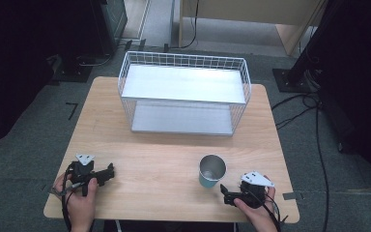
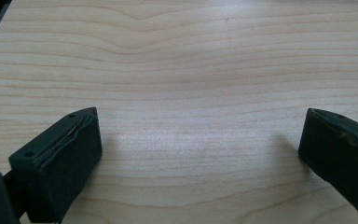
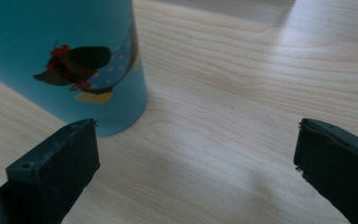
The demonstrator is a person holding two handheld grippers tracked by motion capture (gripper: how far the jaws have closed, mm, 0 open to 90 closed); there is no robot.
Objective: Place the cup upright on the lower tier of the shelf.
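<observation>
Sitting on the wooden counter (image 1: 174,159) near the front right is a blue-green cup (image 1: 211,170) with a shiny inside and a little bird picture on its side, and it stands up straight. The right tool (image 1: 226,189) is just beside the cup, with its jaws wide apart and nothing between them, and the left tool (image 1: 107,172) lies near the front left, well apart from the cup, wide open too with only bare wood between its jaws. A white wire basket shelf (image 1: 183,92) stands at the back of the counter
</observation>
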